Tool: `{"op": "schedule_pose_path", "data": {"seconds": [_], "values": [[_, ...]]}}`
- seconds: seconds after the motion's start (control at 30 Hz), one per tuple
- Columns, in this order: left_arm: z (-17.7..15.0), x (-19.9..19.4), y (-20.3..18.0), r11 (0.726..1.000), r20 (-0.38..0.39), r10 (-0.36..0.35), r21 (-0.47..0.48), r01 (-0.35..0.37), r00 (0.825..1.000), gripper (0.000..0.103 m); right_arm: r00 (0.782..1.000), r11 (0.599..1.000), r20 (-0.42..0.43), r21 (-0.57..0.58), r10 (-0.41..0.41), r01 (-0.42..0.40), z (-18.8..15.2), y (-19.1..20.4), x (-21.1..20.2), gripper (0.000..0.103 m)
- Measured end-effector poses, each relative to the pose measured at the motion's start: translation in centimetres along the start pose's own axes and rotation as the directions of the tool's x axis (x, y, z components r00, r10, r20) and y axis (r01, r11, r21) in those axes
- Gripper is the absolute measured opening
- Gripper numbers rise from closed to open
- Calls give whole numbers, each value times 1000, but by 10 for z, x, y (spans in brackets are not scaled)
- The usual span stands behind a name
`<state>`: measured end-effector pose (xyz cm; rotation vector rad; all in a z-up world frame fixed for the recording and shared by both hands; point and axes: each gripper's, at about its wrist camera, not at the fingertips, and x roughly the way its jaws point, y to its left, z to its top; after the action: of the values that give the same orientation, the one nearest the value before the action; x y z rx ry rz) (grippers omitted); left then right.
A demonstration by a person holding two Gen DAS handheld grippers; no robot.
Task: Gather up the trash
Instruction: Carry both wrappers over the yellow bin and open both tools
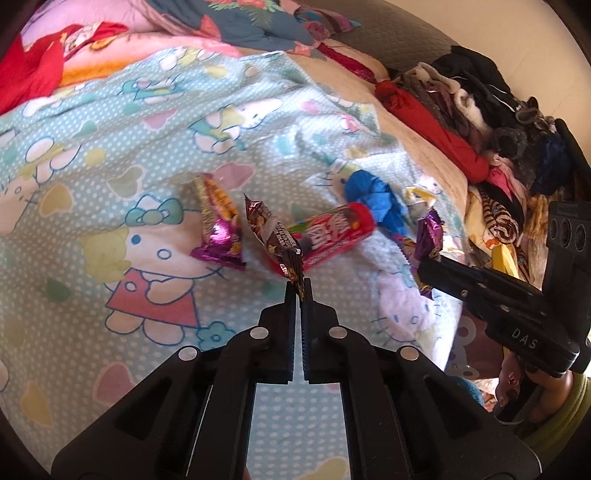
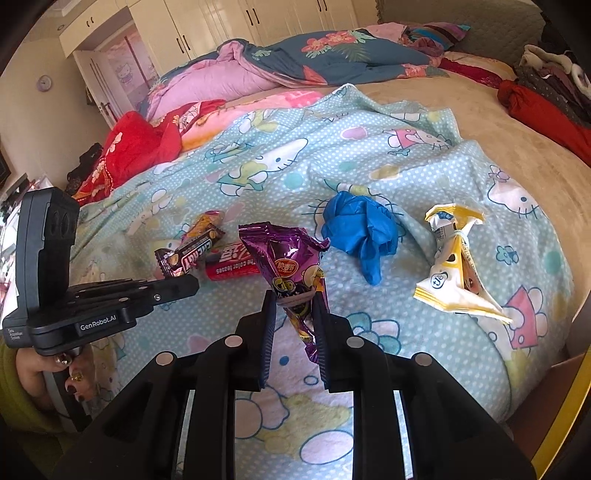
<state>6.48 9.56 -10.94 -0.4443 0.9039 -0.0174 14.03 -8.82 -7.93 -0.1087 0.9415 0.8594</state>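
Note:
My left gripper point(image 1: 300, 286) is shut on the end of a brown snack-bar wrapper point(image 1: 271, 230), held above the Hello Kitty blanket point(image 1: 110, 147). It also shows in the right wrist view point(image 2: 190, 258). My right gripper point(image 2: 294, 299) is shut on a purple chip bag point(image 2: 291, 262), also lifted; it shows at the right of the left wrist view point(image 1: 428, 236). On the blanket lie a red candy tube point(image 1: 332, 232), a purple and orange wrapper point(image 1: 218, 225), a crumpled blue glove point(image 2: 360, 230) and a yellow and white wrapper point(image 2: 454, 266).
Folded quilts point(image 2: 295, 62) lie at the head of the bed. A red bundle point(image 1: 432, 136) and a heap of dark clothes point(image 1: 491, 107) lie along the right side. Wardrobes point(image 2: 207, 26) stand behind. A cardboard edge point(image 2: 565, 387) shows at the lower right.

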Motion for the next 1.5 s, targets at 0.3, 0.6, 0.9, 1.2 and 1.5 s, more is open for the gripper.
{"op": "schedule_pose_path", "data": {"seconds": [0.3,0.6,0.9,1.2,1.5], "values": [[4,-18,-19,999,49,-13,45,11,999,0,999,1000,51,25,13,-14,-3,2,-26,19],[8,-30,-43,996,87,-37,84,30,995,0,994,999,113,47,3,-8,-6,-4,-55,19],[9,-35,-74,989,105,-76,135,62,992,0,987,997,160,82,-26,13,-17,-14,-85,19],[6,-36,-106,977,106,-116,192,94,988,0,977,992,203,123,-66,41,-29,-31,-113,19],[2,-33,-134,962,92,-142,248,116,986,0,967,985,235,157,-101,65,-40,-47,-138,19]]}}
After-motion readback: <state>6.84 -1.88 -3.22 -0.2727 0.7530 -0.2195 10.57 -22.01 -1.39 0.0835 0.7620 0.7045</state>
